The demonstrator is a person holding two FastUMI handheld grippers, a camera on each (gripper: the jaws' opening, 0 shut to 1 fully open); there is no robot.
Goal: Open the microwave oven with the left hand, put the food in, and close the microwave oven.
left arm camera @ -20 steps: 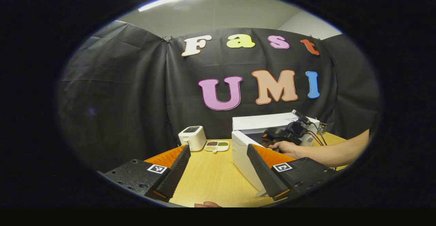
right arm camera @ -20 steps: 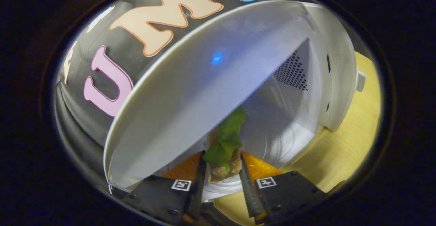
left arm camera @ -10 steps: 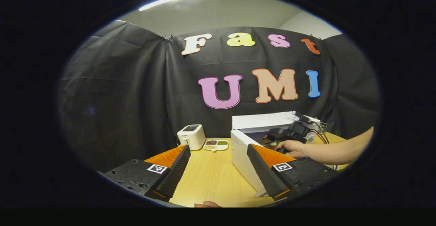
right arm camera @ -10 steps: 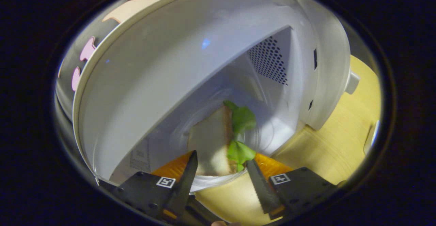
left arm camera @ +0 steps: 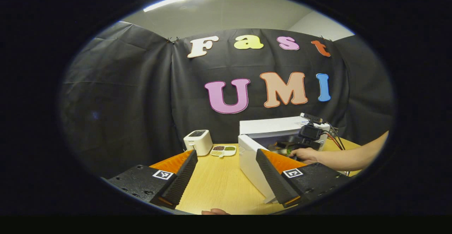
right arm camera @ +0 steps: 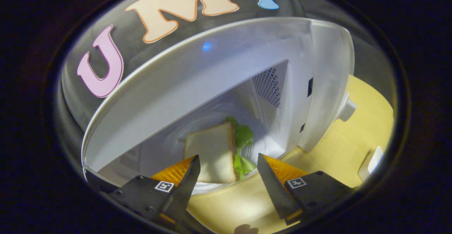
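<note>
Both grippers gape empty: left gripper (left arm camera: 226, 172), right gripper (right arm camera: 227, 177). Sandwich (right arm camera: 213, 151) sits inside the open microwave (right arm camera: 317, 85); door (left arm camera: 252, 167) could clip the right one if swung early

Microwave (right arm camera: 197, 82) glossy smooth plastic; table (left arm camera: 219, 188) matt wood.

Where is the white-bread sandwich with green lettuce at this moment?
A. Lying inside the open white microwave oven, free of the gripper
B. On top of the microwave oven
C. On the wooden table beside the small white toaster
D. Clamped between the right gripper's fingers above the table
A: the white-bread sandwich with green lettuce lies inside the open white microwave oven, and the right gripper is open with its fingers apart from it.
</note>
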